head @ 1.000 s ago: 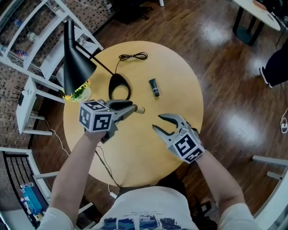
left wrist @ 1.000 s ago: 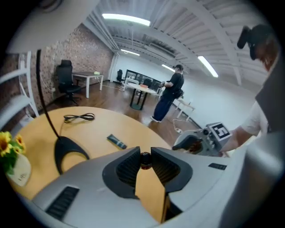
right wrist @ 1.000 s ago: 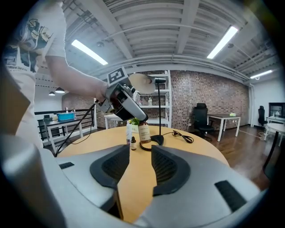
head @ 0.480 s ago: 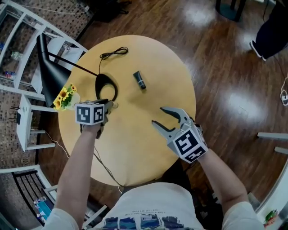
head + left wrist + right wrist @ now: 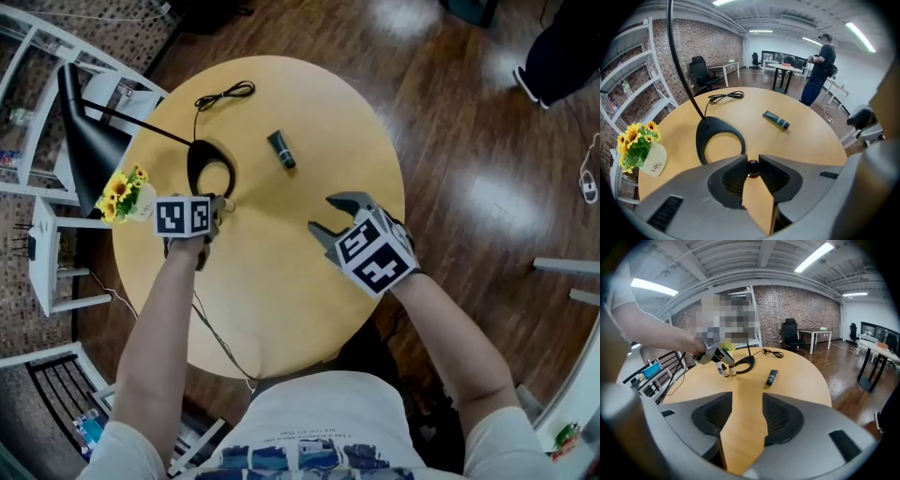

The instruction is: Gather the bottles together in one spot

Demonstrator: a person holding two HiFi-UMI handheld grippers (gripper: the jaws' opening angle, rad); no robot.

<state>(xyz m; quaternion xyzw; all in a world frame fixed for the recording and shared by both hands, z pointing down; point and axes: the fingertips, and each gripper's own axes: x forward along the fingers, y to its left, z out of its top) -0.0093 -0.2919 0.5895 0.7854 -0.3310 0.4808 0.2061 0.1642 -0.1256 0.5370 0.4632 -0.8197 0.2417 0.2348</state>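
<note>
1. Small bottle [image 5: 229,204] sits, in the head view, at the tip of our left gripper [image 5: 221,203], just beside the black lamp base [image 5: 202,150] on the round wooden table [image 5: 281,281]. A dark tube [image 5: 281,150] lies near the lamp base. Our right gripper [image 5: 323,216] hangs well apart from the lamp base, its claw spread.
2. In the left gripper view, we see the claw pinching the small bottle by its dark cap, a pad pressed on each side. The lamp base lies just beyond, with sunflowers [image 5: 635,143] beside it and a black cable [image 5: 725,96] behind it.
3. In the right gripper view, the jaws stand apart, having just been opening, and only bare tabletop shows between them. Across the table, bottles [image 5: 732,369] stand close together just beside the lamp base, under the left gripper's tip. We cannot tell here which one it holds.
</note>
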